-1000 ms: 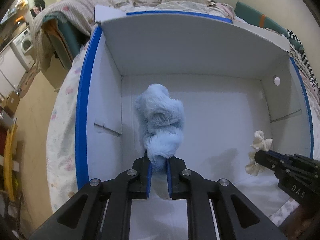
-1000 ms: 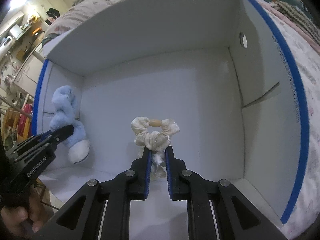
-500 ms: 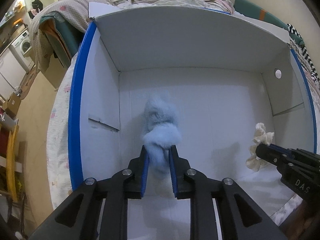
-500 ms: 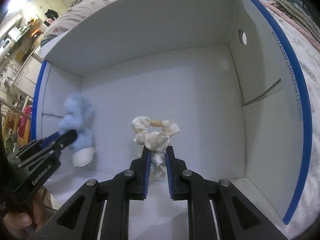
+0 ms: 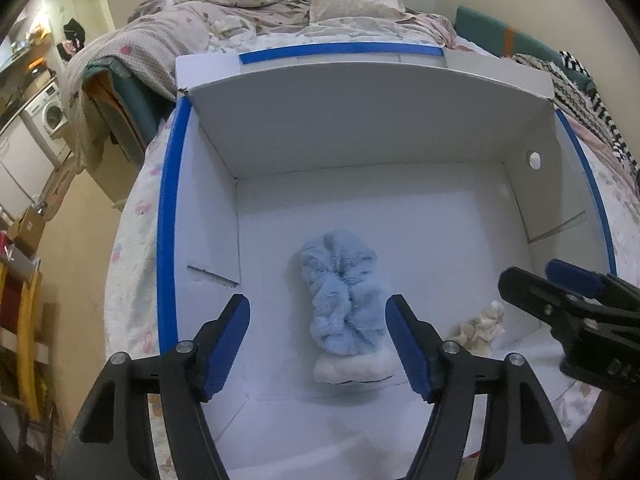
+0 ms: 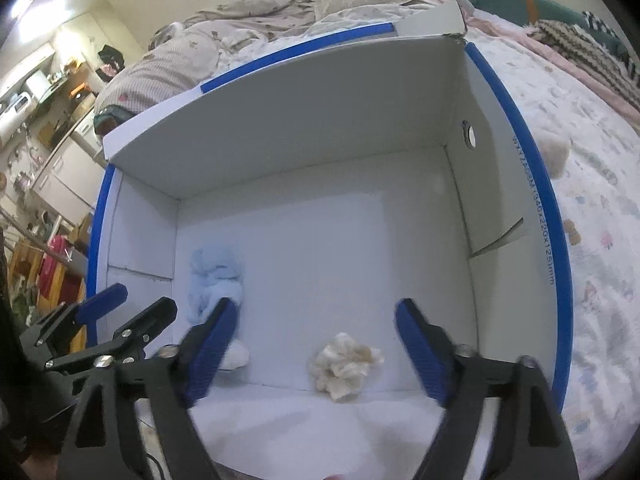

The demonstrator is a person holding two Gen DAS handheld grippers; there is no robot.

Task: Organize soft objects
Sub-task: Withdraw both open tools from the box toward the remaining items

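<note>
Left gripper (image 5: 318,344): jaws have just been opening, now spread wide. The fluffy blue plush toy (image 5: 344,312) lies loose between the pads on the floor of the white cardboard box (image 5: 360,128), nearer the box's left wall.

Right gripper (image 6: 316,346): jaws likewise just opened, spread wide. The cream scrunchie (image 6: 344,366) lies free between them by the box's near wall, well apart from the plush.

Box sits on a bed (image 6: 592,240).

A bed (image 5: 132,240) in a patterned sheet carries rumpled blankets (image 5: 168,40) and a pillow (image 5: 352,0) at its far end, with a washing machine (image 5: 50,114) off its left side
</note>
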